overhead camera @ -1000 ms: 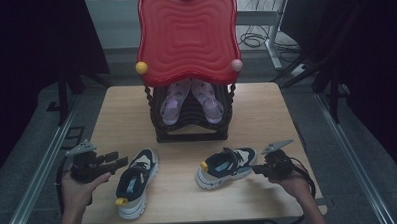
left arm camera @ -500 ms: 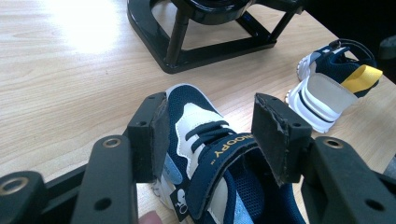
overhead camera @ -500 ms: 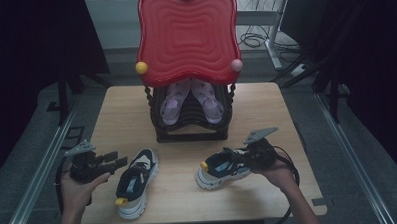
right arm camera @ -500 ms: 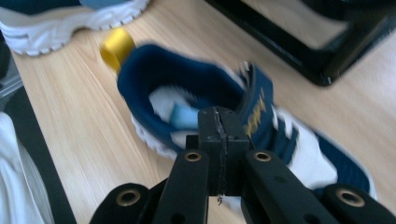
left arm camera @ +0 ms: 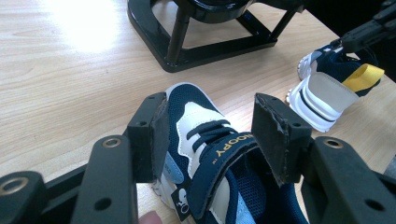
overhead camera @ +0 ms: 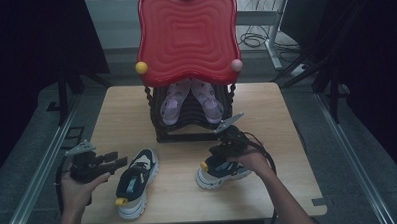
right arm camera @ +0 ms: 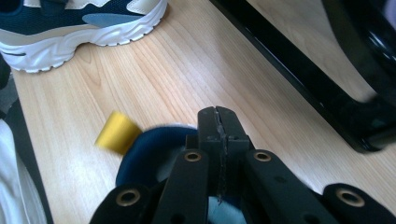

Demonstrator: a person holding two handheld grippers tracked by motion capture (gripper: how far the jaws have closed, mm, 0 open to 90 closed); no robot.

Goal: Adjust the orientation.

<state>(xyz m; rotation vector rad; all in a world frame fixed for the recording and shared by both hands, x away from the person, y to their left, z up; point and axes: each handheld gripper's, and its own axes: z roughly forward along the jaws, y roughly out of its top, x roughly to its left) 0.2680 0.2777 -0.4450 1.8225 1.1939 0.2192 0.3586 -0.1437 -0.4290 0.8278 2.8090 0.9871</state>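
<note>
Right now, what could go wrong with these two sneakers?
1. The right gripper looks shut on the right sneaker by its collar edge alone; it may slip out when lifted.
2. The left gripper is open astride the left sneaker; closing could crush the upper.

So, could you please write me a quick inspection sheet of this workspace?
Surface: wooden table, bare around the shoes.
Job's things: left sneaker lying flat; right sneaker gripped at its collar.
Clutter: black shoe rack holding purple sandals, under a red panel.
Grippers: left gripper open, jaws either side of the left sneaker; right gripper shut on the right sneaker.
Cables: one loops from the right gripper; more on the floor.
Surroundings: dim floor, metal rails.
</note>
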